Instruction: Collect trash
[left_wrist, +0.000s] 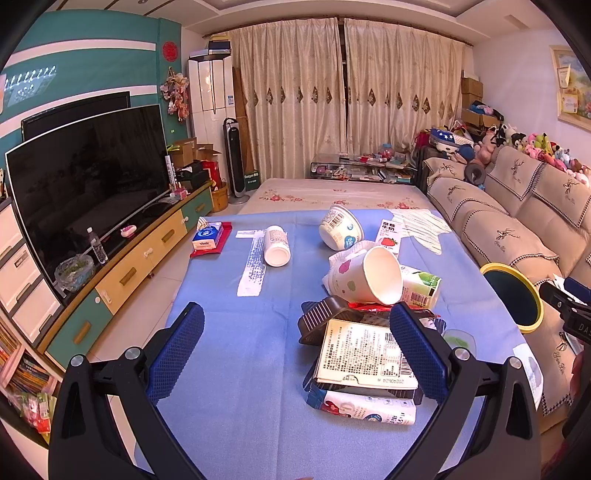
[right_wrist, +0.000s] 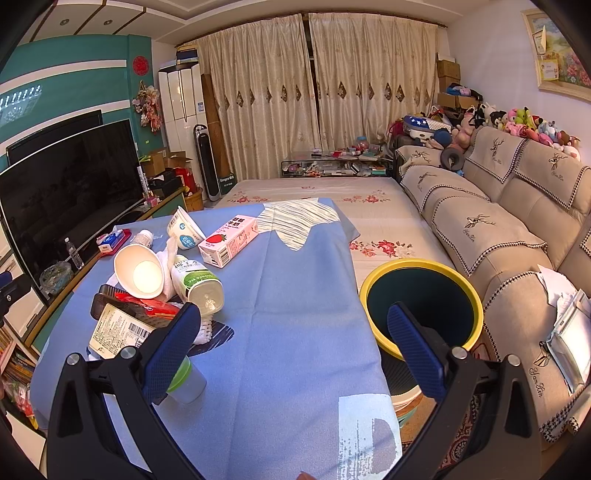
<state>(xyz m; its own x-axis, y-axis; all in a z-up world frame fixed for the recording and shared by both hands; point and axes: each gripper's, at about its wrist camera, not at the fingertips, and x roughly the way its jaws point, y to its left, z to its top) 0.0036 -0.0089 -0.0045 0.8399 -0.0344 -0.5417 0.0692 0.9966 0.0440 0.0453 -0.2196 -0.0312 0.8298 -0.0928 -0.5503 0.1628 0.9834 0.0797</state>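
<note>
A living room is stretching out behind a table under a blue cloth (left_wrist: 236, 369), with a dark television (left_wrist: 88, 177) along one wall, drawn cream curtains (right_wrist: 314, 92) at the far end and a beige sofa (right_wrist: 498, 221) running down the other side. Trash is lying scattered over the cloth: a white paper cup with coloured dots (left_wrist: 364, 275) is resting on its side against a green-labelled bottle (left_wrist: 421, 288), both leaning over a dark plastic tray (left_wrist: 325, 319) and a printed cardboard box (left_wrist: 360, 356). Farther back a yogurt tub (left_wrist: 340, 227), a white pill bottle (left_wrist: 276, 245), a long receipt (left_wrist: 253, 267) and a pink strawberry milk carton (right_wrist: 229, 240) are sitting apart from the pile. A yellow-rimmed bin (right_wrist: 421, 302) is standing just beside the table edge, by the sofa. The left gripper (left_wrist: 295, 350) is hovering over the cloth with its blue fingers spread wide and nothing between them, the box just inside its right finger. The right gripper (right_wrist: 291, 347) is likewise gaping, empty, between the pile and the bin.
</note>
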